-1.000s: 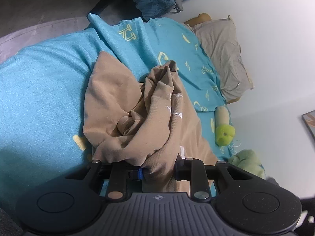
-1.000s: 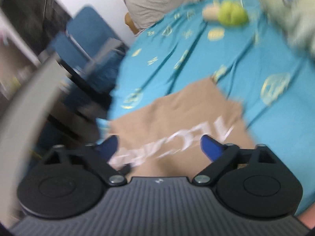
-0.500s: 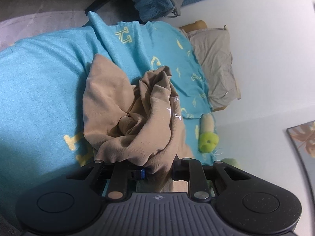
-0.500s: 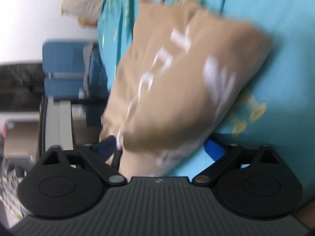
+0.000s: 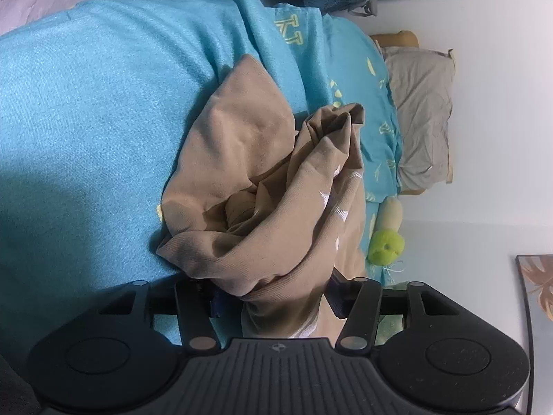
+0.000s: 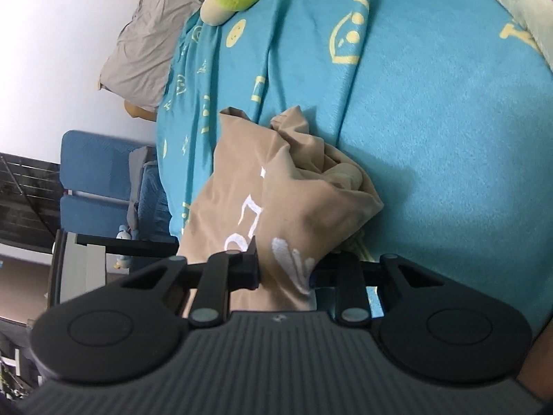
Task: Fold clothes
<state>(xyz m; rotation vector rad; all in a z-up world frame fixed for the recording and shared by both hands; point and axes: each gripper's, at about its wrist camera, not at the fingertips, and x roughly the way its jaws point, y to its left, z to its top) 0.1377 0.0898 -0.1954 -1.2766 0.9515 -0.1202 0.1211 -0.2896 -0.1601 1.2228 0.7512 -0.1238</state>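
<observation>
A crumpled tan shirt (image 5: 249, 173) with white lettering lies bunched on the turquoise blanket (image 5: 86, 103) of a bed. In the left wrist view a thick fold of it hangs between the fingers of my left gripper (image 5: 276, 299), whose jaws are opening and stand wide, the left pad clear of the cloth. In the right wrist view the tan shirt (image 6: 293, 190) shows its print, and my right gripper (image 6: 285, 269) is closing, its pads pinching a printed edge low over the blanket (image 6: 432, 121).
A grey pillow (image 5: 421, 117) lies at the bed's head by the white wall, with a green plush toy (image 5: 385, 243) beside it. A blue chair (image 6: 93, 180) and dark shelving stand off the bed's side. A framed picture (image 5: 535, 287) leans by the wall.
The left jaws have spread apart around the fold they were pinching, and that view has rolled. The right gripper dropped and rolled, and its wide jaws have closed onto the shirt's printed edge.
</observation>
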